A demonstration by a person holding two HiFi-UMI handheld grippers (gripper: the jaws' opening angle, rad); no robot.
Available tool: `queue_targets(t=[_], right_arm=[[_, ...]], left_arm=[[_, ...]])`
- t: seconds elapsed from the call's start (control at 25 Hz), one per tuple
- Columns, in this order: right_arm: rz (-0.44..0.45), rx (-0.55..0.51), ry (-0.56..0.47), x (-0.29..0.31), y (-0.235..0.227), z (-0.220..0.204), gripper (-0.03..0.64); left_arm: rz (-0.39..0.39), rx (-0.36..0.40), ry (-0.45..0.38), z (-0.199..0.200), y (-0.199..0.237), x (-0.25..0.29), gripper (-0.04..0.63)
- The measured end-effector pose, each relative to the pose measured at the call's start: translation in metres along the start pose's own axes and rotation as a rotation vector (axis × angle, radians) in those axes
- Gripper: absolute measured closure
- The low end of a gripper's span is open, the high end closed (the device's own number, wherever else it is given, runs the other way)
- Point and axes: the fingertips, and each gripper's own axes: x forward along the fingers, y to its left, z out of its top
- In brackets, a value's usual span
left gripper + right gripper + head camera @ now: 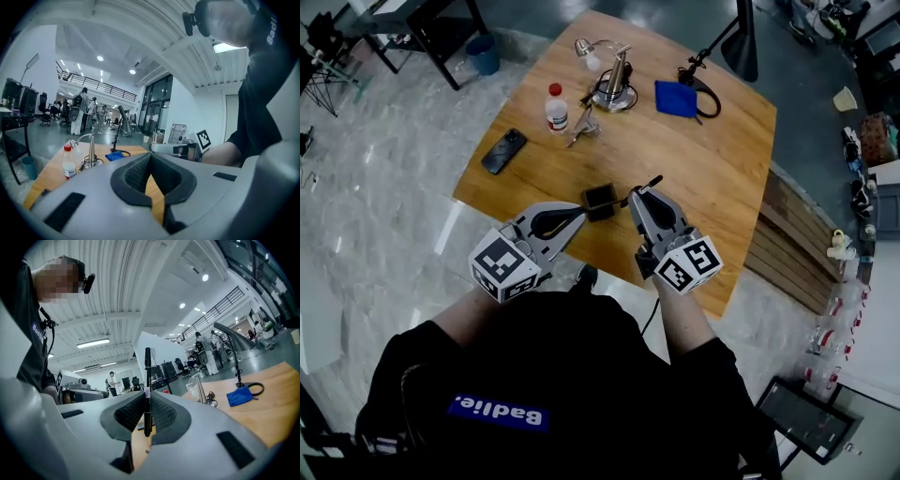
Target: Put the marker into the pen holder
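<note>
The black marker (649, 183) is clamped between the jaws of my right gripper (636, 195), and both ends stick out. In the right gripper view the marker (147, 380) stands upright across the shut right gripper (146, 405). The pen holder (600, 200), a small black open cube, stands on the wooden table (712, 178) just left of the marker's lower end. My left gripper (579, 216) points at the holder's near left side with its jaws together; in the left gripper view the left gripper (150, 159) holds nothing, and the holder is hidden there.
Farther back on the table are a black phone (503, 151), a red-capped bottle (556, 109), a metal desk lamp (614, 80) and a blue cloth (676, 97) with a black cable. The table's near edge runs just under both grippers. People stand far off in the hall (84, 110).
</note>
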Motion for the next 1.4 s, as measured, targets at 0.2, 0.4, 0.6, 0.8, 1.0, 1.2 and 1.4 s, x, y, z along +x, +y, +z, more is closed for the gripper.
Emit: queue_targets(t=[0.2, 0.4, 0.6, 0.8, 1.0, 1.2, 1.4], right_arm=[[0.166, 0.029, 0.055, 0.026, -0.043, -0.025, 0.58], [0.317, 0.048, 0.128, 0.052, -0.064, -0.062, 0.58], [0.41, 0.045, 0.227, 0.072, -0.077, -0.108, 0.58], [0.471, 0.055, 0.291, 0.078, -0.085, -0.138, 0.58], [0.525, 0.05, 0.328, 0.081, -0.079, -0.158, 0.58], [0.551, 0.075, 0.333, 0.079, -0.082, -0.165, 0.578], [0.557, 0.077, 0.329, 0.076, -0.084, -0.163, 0.578]], left_arm=[[0.071, -0.006, 0.004, -0.002, 0.018, 0.021, 0.586], [0.102, -0.014, 0.016, -0.005, 0.031, 0.03, 0.587], [0.119, -0.019, 0.023, -0.009, 0.047, 0.036, 0.588], [0.147, -0.046, 0.049, -0.018, 0.06, 0.034, 0.586], [0.148, -0.062, 0.082, -0.029, 0.063, 0.037, 0.586], [0.166, -0.067, 0.096, -0.032, 0.066, 0.038, 0.586], [0.182, -0.084, 0.103, -0.035, 0.066, 0.033, 0.586]])
